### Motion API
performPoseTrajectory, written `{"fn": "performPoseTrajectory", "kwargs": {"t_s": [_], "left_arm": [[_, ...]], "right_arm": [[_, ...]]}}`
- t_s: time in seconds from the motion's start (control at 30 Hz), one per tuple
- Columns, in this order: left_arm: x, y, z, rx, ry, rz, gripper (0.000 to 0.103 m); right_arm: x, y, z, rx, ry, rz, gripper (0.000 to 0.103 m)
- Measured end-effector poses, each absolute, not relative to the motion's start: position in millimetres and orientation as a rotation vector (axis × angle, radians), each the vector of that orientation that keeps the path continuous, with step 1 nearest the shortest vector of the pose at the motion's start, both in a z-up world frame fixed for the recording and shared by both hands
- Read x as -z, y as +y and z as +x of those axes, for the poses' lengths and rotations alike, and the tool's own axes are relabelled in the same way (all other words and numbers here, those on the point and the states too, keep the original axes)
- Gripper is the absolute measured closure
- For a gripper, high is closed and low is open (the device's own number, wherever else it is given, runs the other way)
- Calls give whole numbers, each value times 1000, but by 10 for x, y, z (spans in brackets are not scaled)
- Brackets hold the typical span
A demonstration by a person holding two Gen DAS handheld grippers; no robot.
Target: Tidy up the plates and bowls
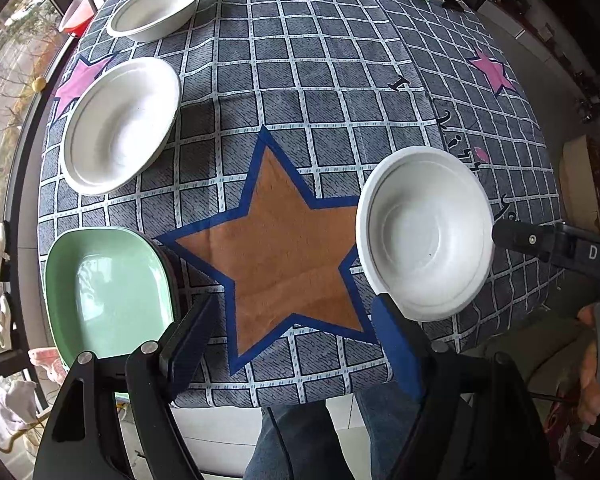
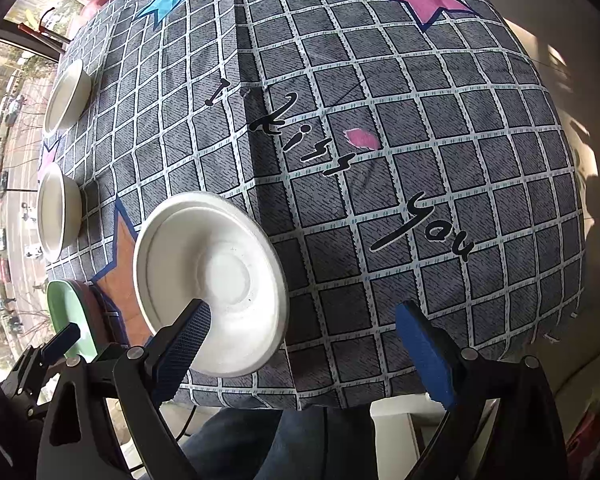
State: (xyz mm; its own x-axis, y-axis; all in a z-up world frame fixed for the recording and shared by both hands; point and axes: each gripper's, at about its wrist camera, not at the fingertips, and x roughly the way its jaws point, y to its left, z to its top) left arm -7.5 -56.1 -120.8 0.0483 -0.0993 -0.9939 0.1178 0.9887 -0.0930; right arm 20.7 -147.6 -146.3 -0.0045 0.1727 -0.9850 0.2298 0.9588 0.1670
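Now | green plate (image 1: 104, 292): long axis front-to-back | both hand-held grippers: spread, empty

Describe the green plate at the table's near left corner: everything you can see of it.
The green plate is pale mint, glossy like plastic or melamine, and rounded-rectangular, with a raised rim around a shallow flat well. It lies upright and empty at the near left corner of the checked tablecloth. A darker dish edge shows under its right side, so it seems stacked. The left gripper hangs open above; nothing grips the plate.
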Motion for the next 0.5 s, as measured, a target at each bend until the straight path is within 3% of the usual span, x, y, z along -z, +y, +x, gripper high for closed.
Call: {"fn": "performPoseTrajectory", "kwargs": {"t_s": [0.5], "left_arm": [[994, 96, 320, 43, 1451, -58, 21]], "right_arm": [[1306, -862, 590, 9, 1558, 219, 9]]}}
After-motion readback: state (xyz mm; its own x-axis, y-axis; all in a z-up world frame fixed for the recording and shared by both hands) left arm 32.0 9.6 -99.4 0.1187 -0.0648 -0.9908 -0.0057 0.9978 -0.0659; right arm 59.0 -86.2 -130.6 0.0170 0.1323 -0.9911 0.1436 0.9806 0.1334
